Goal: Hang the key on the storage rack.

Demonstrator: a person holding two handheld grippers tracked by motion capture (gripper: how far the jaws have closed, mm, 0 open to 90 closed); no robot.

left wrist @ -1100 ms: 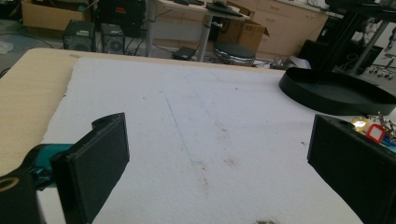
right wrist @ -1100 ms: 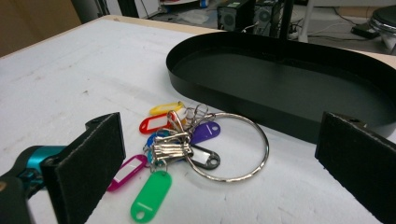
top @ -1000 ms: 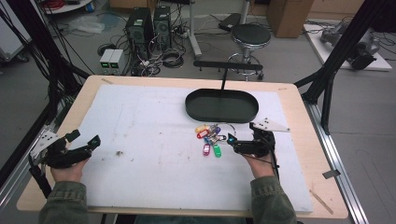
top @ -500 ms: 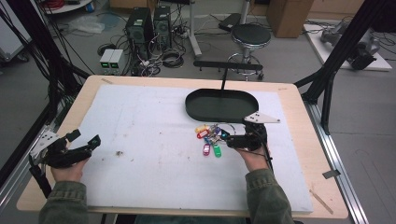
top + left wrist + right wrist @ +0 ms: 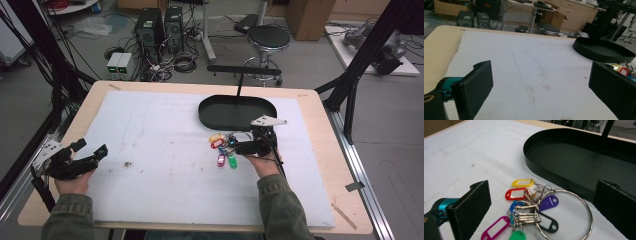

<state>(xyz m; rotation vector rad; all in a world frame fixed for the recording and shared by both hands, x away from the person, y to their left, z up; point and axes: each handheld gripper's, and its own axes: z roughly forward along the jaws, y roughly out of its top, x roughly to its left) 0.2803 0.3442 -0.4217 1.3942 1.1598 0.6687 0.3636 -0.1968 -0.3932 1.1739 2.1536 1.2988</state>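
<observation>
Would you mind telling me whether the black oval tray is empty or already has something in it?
Empty: the black oval tray shows only bare floor, and the key tag bunch lies on the white mat outside it.

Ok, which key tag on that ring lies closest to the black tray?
The yellow tag. It lies at the top of the fan, nearest the black tray, with the red tag just below it; the pink and green ones lie farthest.

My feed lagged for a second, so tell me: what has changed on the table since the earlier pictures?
The right gripper has moved left and a little forward, closing in on the bunch of key tags. Its jaws are open on either side of the big ring, nothing grasped yet. The left gripper stayed put, open and empty. The key tags and the black tray have not moved.
</observation>
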